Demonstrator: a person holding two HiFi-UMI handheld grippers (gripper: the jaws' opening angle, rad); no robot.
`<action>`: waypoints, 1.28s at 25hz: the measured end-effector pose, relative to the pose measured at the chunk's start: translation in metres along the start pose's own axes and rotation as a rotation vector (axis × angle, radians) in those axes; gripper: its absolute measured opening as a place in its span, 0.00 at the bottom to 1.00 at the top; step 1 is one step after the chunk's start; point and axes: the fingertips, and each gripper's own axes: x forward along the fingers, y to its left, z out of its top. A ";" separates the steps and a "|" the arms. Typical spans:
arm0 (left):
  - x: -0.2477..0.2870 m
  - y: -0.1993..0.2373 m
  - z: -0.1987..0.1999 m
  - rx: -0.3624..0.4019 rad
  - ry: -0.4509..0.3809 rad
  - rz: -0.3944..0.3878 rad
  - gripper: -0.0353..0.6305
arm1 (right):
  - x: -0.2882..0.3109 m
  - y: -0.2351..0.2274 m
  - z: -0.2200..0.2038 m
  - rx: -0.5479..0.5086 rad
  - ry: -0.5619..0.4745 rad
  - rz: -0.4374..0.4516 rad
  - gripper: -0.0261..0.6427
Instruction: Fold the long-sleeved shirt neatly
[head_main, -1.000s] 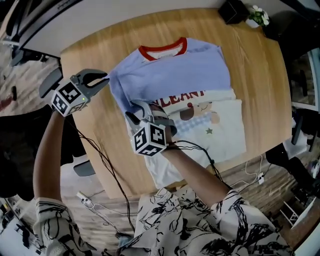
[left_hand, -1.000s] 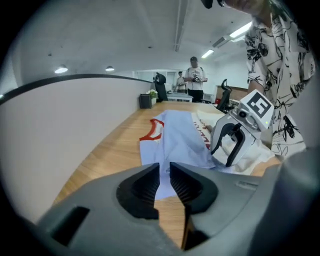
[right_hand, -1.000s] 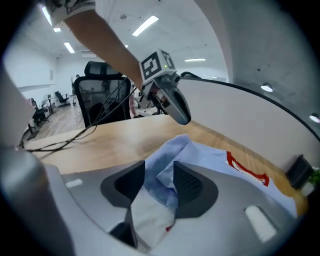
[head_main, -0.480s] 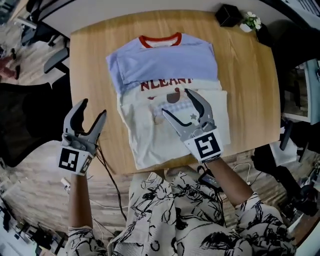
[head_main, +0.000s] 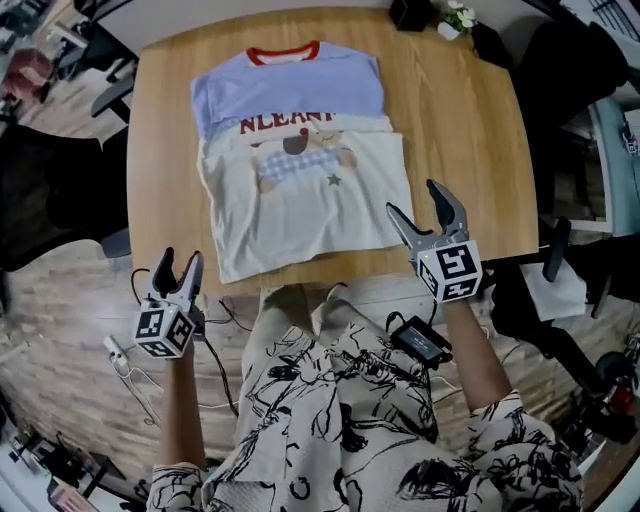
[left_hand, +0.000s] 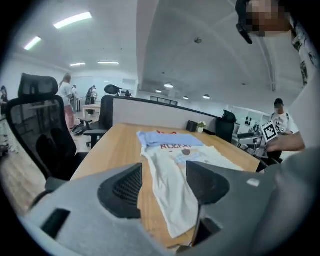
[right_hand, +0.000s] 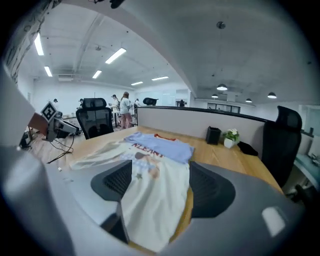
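Observation:
The long-sleeved shirt (head_main: 300, 180) lies flat on the wooden table (head_main: 460, 120), its white body toward me and the blue sleeves folded across the chest under the red collar. My left gripper (head_main: 181, 258) hangs off the table's near left edge, clear of the cloth. Its jaws have just been opening and nothing is between them. My right gripper (head_main: 413, 198) hovers over the near right edge, beside the shirt's hem corner, jaws just opened wide and empty. Both gripper views look along the shirt (left_hand: 175, 165) (right_hand: 150, 185) from beyond its hem, past the left gripper (left_hand: 164, 187) and right gripper (right_hand: 157, 182).
A black pen holder (head_main: 410, 12) and a small potted plant (head_main: 458, 16) stand at the table's far right corner. Office chairs (head_main: 50, 190) sit left of the table. Cables (head_main: 215, 330) trail on the floor by my legs.
Both grippers let go of the shirt and drew back toward me, the left past the table's near left edge, the right to the near right edge. Their jaws opened.

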 end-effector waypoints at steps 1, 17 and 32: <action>-0.003 -0.002 -0.013 0.002 0.018 0.011 0.47 | -0.008 -0.005 -0.019 0.011 0.028 -0.012 0.58; 0.028 -0.017 -0.144 -0.025 0.218 0.048 0.48 | -0.015 -0.010 -0.197 0.227 0.328 -0.006 0.41; 0.043 -0.016 -0.157 -0.056 0.216 0.095 0.36 | -0.021 -0.009 -0.204 0.277 0.351 -0.034 0.10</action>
